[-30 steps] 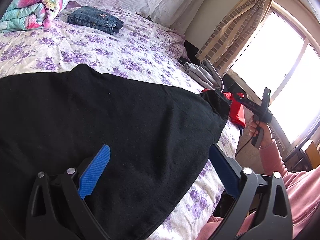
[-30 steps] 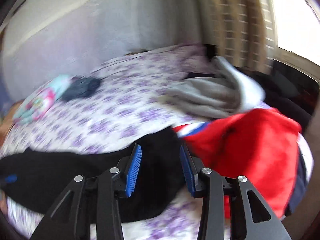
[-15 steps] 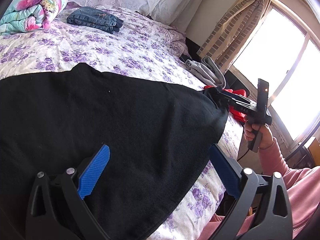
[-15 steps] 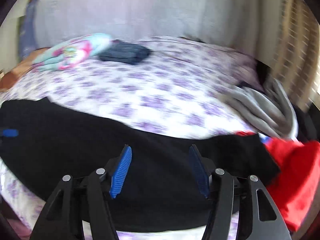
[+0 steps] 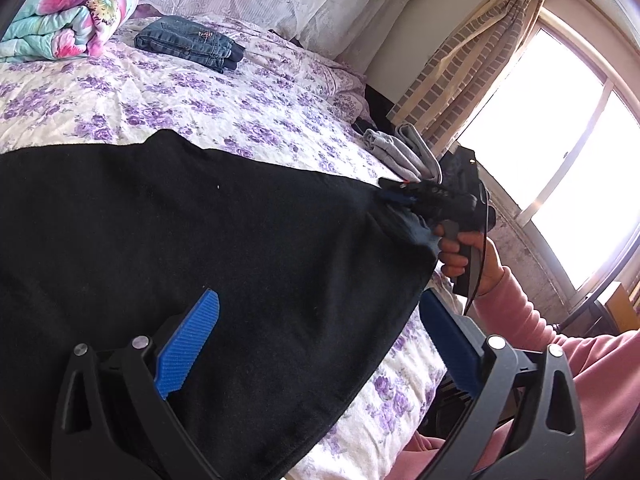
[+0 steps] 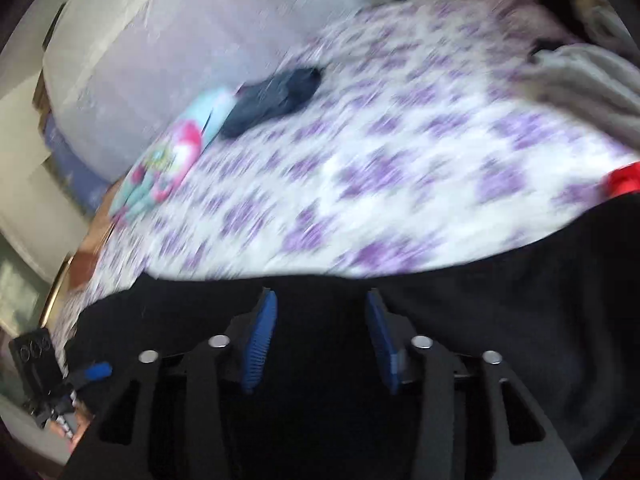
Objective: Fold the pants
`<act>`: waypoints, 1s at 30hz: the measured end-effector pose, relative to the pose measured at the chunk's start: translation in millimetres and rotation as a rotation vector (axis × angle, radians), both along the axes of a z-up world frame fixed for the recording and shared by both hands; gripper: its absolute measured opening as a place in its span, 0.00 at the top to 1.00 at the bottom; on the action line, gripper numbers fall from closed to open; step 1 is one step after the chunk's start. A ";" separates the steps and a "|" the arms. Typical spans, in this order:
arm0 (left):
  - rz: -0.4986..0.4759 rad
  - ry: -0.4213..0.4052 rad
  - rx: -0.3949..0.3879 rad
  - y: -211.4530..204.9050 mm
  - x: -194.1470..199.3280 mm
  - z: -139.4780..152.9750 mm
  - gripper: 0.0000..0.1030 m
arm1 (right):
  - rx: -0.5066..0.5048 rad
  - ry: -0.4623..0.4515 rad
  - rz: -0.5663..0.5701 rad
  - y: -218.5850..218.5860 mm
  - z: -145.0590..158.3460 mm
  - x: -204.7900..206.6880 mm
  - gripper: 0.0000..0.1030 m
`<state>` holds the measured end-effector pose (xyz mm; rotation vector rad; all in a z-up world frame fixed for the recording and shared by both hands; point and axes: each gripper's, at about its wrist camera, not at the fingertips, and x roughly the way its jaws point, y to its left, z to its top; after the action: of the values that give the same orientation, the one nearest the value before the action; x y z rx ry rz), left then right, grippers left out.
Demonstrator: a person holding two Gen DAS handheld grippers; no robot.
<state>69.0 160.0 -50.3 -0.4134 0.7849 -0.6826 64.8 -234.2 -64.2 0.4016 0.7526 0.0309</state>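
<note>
Black pants (image 5: 192, 248) spread flat on the floral bed (image 5: 168, 92), long axis running crosswise, from the person's left side toward the window side at right; near edge hanging toward the bed's front margin. Left tool (image 5: 320, 344) held above the near part of the cloth, blue pads (image 5: 188, 342) spread wide, nothing between them. Right tool (image 6: 320, 344) at the window-side end of the pants, seen in the left view (image 5: 436, 200) with its tip over a bunched corner of black fabric; in its own blurred view the pads stand apart with dark cloth between and beneath them, and whether they pinch it cannot be told. Judgement: the coming fold turns on that end, which lies directly under the right tool and well away from the left; carrying it along the long axis toward the left would halve the garment. Folded jeans (image 5: 188, 44), a rolled floral quilt (image 5: 64, 20) and grey clothing (image 5: 400, 152) lie apart, off the folding path.
</note>
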 end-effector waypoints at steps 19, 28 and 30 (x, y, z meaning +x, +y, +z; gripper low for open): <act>0.010 0.005 0.053 -6.2 0.0 -0.5 0.05 | -0.101 -0.063 0.105 51.6 -3.6 -65.7 0.46; 0.370 -0.012 0.332 87.0 -47.0 25.8 0.05 | -0.325 -0.016 0.074 68.2 -29.3 -91.2 0.33; 0.417 0.090 0.286 117.3 -49.8 11.1 0.08 | -0.323 -0.016 0.074 66.4 -29.3 -88.8 0.32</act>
<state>19.2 277.3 -39.1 -0.3333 0.8349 -0.1590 -24.0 -167.9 -93.6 0.0655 0.7420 -0.0179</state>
